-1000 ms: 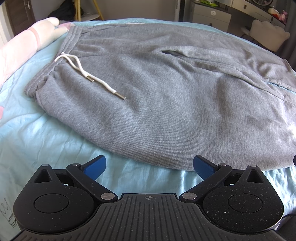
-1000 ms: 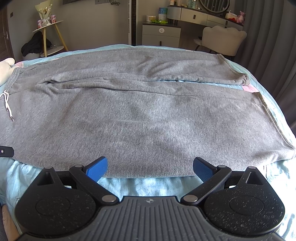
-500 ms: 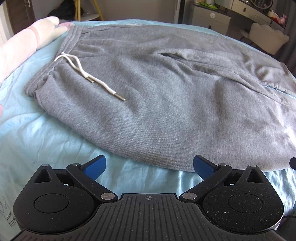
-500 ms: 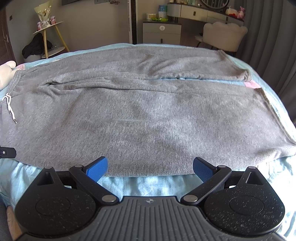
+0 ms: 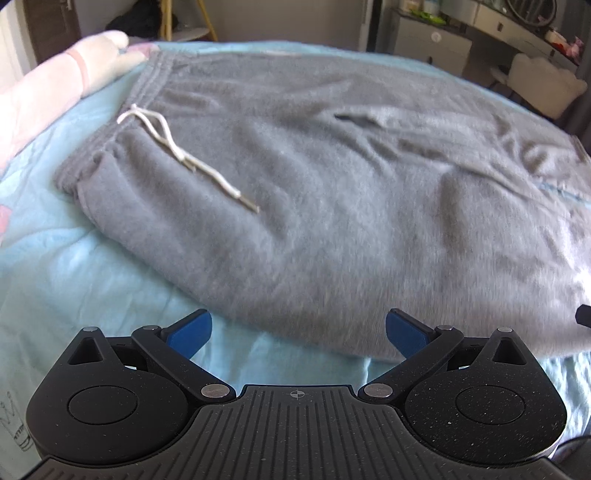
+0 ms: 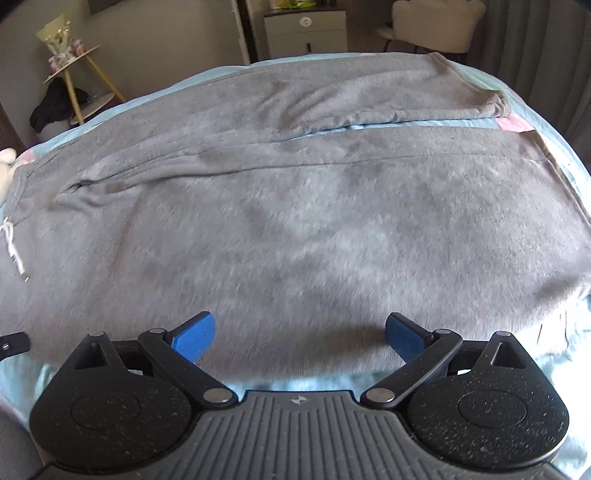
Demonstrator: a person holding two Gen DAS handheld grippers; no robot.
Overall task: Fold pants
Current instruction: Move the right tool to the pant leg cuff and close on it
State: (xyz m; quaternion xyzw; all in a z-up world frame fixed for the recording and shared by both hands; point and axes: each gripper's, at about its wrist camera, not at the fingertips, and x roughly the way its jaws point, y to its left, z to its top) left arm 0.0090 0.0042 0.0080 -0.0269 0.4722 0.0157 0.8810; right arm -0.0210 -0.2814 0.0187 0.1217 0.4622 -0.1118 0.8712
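Grey sweatpants [image 5: 332, 192] lie spread flat across a light blue bed sheet [image 5: 92, 288], waistband to the left with a white drawstring [image 5: 184, 158] on top. In the right wrist view the same pants [image 6: 295, 221] show both legs stretching right, a strip of sheet between them. My left gripper [image 5: 298, 330] hovers open over the near hem edge by the hip, nothing between its blue pads. My right gripper [image 6: 300, 334] is open too, its pads over the near leg's edge.
A pink and white pillow or plush [image 5: 48, 88] rests at the bed's far left. Beyond the bed stand a white dresser [image 6: 306, 31], a cushioned chair [image 6: 436, 22] and a small yellow-legged side table [image 6: 74, 74]. Curtains [image 6: 546, 55] hang at the right.
Both grippers have moved forward toward the pants; the right one's pads now reach over the near edge of the fabric. Both stay open. The pants have not shifted.
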